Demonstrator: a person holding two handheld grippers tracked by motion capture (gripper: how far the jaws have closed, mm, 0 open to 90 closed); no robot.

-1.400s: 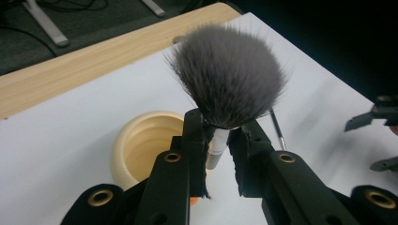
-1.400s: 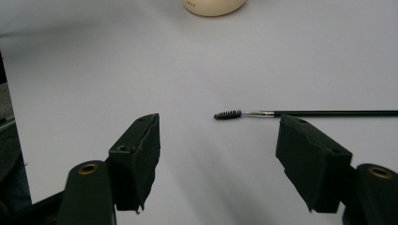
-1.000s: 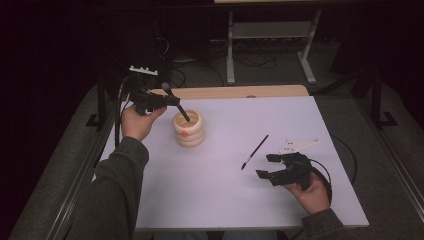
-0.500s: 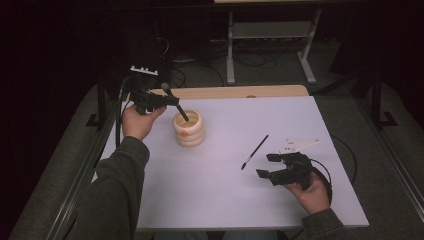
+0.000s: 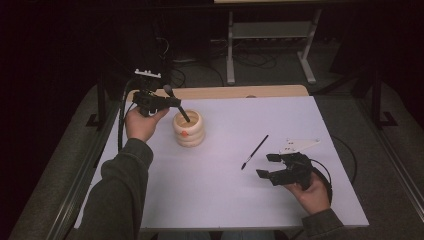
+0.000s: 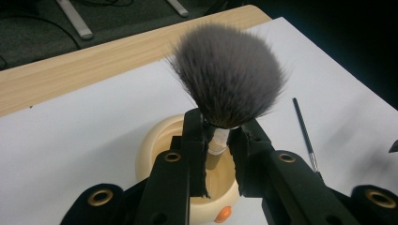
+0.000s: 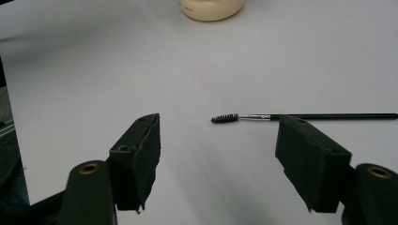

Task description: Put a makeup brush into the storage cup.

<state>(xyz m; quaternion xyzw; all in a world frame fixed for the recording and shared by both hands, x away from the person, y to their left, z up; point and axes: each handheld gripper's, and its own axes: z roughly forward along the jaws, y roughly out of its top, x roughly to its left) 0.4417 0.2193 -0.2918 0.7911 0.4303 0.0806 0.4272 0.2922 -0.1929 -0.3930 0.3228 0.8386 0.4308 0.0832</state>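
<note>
Our left gripper (image 6: 218,154) clamped the fluffy brush (image 6: 228,75) by its handle, over the cream holder (image 5: 189,129). Our right gripper (image 7: 218,154) rested open near the spoolie (image 7: 300,116). The holder's label was unreadable.

Two brushes were counted: one fluffy grey-bristled powder brush (image 6: 228,75) standing handle-down in the holder, and one thin black spoolie brush with a coiled tip (image 5: 254,151) lying on the sheet to the right of the holder. There was one cream, ribbed, round holder with an orange dot (image 5: 189,131), one large white sheet (image 5: 220,195) beneath it, and one pale wooden board (image 5: 260,91) just behind it. Two black two-jaw grippers were present, the left gripper (image 5: 161,102) beside the holder, the right gripper (image 5: 267,165) well apart.
</note>
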